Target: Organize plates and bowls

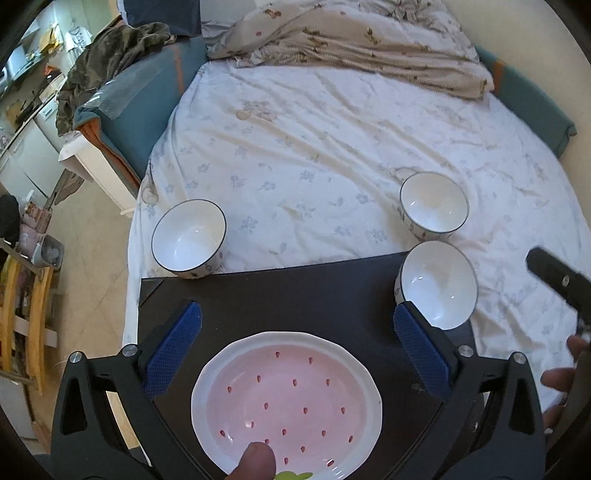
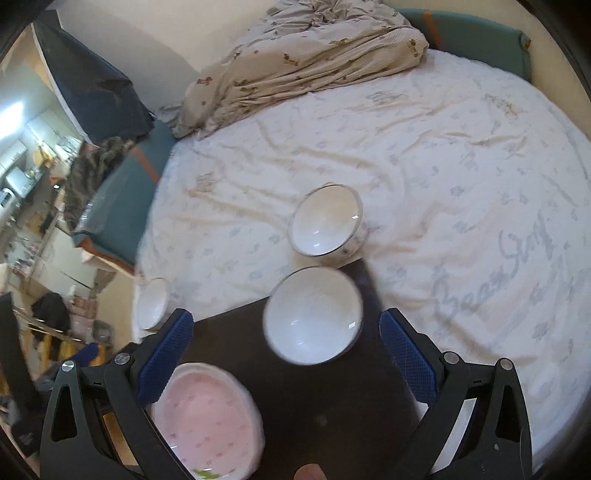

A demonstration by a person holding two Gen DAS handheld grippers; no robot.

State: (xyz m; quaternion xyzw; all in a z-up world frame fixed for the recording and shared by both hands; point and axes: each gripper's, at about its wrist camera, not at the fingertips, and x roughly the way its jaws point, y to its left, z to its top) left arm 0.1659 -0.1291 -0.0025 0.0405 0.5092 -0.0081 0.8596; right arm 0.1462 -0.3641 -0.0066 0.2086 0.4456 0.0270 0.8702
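A pink strawberry-pattern plate [image 1: 288,402] lies on a black board [image 1: 295,295] on the bed, below my open, empty left gripper [image 1: 295,354]. Three white bowls stand around: one at the board's left corner [image 1: 189,238], one on the board's right corner [image 1: 437,284], one on the sheet behind it [image 1: 434,205]. My right gripper [image 2: 286,354] is open and empty above the board, with the near bowl [image 2: 313,314] between its fingers' line of sight. The far bowl [image 2: 325,225], the left bowl [image 2: 153,302] and the plate [image 2: 207,417] also show there.
The board rests on a white flowered bedsheet [image 1: 332,147]. A crumpled beige blanket [image 1: 351,33] lies at the bed's head. Teal padding [image 1: 147,99] lines the bed's left side, with floor and furniture beyond. The other gripper's black finger [image 1: 554,277] shows at right.
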